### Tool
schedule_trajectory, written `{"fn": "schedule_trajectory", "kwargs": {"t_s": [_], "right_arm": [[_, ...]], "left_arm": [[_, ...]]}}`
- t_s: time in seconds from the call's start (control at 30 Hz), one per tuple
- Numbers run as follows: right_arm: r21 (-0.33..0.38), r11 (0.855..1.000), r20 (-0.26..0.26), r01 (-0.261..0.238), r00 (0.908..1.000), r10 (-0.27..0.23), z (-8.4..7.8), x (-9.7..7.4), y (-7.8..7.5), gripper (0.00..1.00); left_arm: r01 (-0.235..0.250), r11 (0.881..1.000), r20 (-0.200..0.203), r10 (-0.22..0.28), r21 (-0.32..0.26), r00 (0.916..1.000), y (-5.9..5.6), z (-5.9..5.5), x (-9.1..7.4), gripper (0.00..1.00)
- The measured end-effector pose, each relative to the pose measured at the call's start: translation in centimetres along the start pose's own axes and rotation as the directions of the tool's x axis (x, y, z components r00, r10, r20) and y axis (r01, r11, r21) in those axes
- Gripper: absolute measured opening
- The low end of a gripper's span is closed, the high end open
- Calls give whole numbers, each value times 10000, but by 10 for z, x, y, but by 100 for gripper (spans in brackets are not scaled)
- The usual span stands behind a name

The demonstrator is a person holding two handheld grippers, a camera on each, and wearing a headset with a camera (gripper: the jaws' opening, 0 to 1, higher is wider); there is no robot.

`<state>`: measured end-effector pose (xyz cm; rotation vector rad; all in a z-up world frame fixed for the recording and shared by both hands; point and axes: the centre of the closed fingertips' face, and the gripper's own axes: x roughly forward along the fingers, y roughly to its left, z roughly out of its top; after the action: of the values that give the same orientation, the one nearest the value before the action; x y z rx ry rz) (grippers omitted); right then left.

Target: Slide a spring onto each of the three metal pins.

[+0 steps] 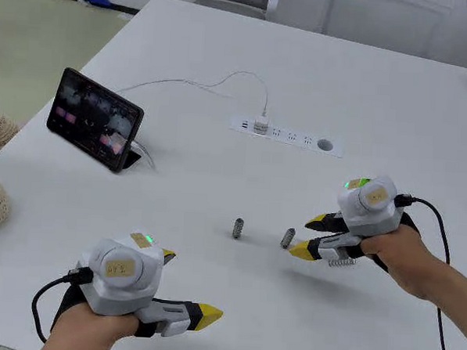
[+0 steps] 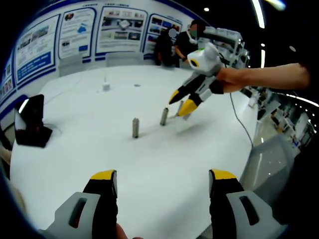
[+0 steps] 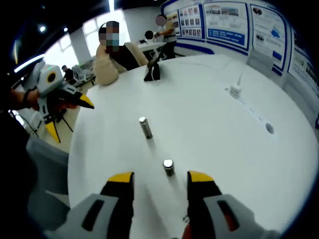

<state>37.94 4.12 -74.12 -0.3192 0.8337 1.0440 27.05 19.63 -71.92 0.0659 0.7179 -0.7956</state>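
Two short grey metal pins stand upright on the white table (image 1: 324, 86), the left pin (image 1: 238, 228) and the right pin (image 1: 287, 238) near each other. Both look kinda ribbed, too small to tell more. The right gripper (image 1: 308, 236) has its jaws apart just beside the right pin, holding nothing. A small coil spring (image 1: 340, 261) sits right under it. The left gripper (image 1: 188, 285) is well apart, jaws wide and empty.

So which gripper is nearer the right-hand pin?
Right. The right gripper has its tips just beside that pin; the left gripper hangs well back, nearer the person.
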Motion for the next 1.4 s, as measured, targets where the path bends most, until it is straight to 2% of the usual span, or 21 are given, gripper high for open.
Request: {"fn": "schedule_trajectory", "kwargs": {"t_s": [0.1, 0.37, 0.83, 1.4], "right_arm": [[485, 9988, 461, 35, 9989, -57, 2, -5, 1, 45], [1242, 9922, 1264, 119, 9916, -278, 2, -16, 4, 49], [1672, 9854, 1591, 329, 9854, -600, -9, -30, 16, 57], [2430, 9678, 2150, 659, 9692, -1200, -24, -60, 23, 65]], "left_arm": [[30, 10000, 53, -30, -20, 10000, -2, 2, 0, 77], [76, 10000, 87, -77, 52, 9999, -3, 5, 2, 77], [125, 9997, 103, -127, 194, 9999, -4, 10, 4, 77], [300, 9984, 152, -307, 477, 9994, -8, 23, 12, 77]]}}
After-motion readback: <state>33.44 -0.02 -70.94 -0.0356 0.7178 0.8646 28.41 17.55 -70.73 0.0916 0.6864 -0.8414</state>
